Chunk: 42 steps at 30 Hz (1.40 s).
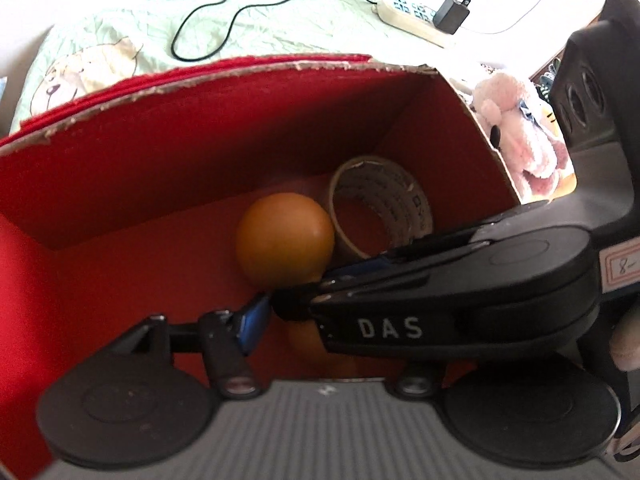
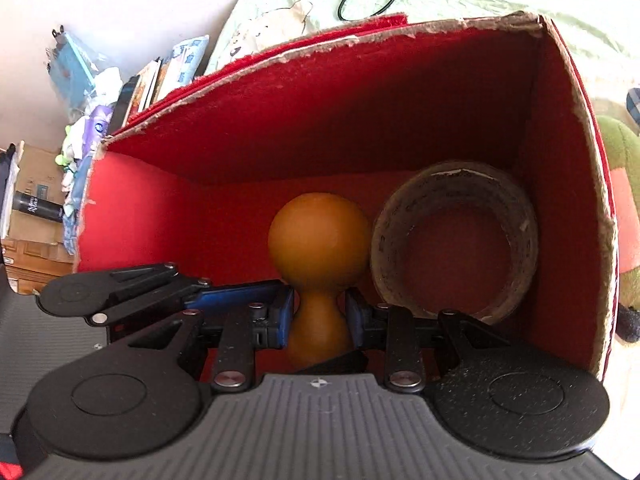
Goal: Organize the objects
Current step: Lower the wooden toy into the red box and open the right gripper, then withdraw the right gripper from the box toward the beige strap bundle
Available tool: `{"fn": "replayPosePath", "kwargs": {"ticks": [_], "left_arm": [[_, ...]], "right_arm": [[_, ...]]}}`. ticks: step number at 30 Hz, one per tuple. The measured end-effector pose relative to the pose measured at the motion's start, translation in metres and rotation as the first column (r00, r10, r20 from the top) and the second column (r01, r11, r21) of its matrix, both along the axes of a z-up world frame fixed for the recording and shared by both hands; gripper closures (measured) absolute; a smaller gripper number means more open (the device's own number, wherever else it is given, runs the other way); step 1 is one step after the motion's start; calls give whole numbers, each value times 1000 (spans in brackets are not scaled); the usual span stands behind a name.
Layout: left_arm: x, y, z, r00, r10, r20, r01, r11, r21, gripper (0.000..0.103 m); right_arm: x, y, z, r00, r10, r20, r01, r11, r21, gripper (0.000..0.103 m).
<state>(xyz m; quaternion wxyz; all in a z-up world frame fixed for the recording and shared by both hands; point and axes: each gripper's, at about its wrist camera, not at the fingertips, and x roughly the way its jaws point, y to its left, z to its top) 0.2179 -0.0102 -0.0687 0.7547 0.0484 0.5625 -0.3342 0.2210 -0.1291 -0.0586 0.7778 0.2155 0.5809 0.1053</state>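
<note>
An open red box (image 1: 280,66) (image 2: 360,36) lies below both grippers. Inside it are a roll of tape (image 1: 404,196) (image 2: 516,208) in the right corner and an orange gourd-shaped wooden piece (image 1: 284,236) (image 2: 318,236) to its left. My right gripper (image 2: 320,316) has its blue pads (image 2: 282,320) against the piece's narrow neck. In the left wrist view the right gripper (image 1: 292,300) reaches in from the right and crosses my left gripper (image 1: 320,320). The left gripper's left pad (image 1: 252,320) stands well aside, and its right finger is hidden. The left gripper (image 2: 232,294) also shows beside the neck.
The box rests on a pale green sheet (image 1: 280,12). A black cable (image 1: 208,12) and a power strip with an adapter (image 1: 416,16) lie behind it. A pink plush toy (image 1: 516,132) and a green one (image 2: 624,200) sit to the right. Books and packets (image 2: 132,88) are piled at the left.
</note>
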Motion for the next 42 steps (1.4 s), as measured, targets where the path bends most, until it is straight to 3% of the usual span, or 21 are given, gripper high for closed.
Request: {"fn": "replayPosePath", "kwargs": {"ticks": [10,20,23,28,42], "left_arm": [[0,-3,-2,1000,-2,2,2,999,33,44],[-16,4,8,996,42,77,-48,996,78,40],[-24,8,18,990,62,126,-75,992,103,39],[-37,14,34,974,84,209,-116,982,150,36],[-67,27,69,920,144,364,-225,956,190,22]], "right_arm": [[-2,-1,-2,1000,-11,-2,10,1000,-29,71],[-17,-2,7,997,-39,59,44,995,-86,71],[-25,-5,14,995,-66,77,71,996,-57,71],[-41,-4,31,983,-112,149,127,987,-96,71],[-77,8,63,939,-173,296,224,963,-148,69]]}}
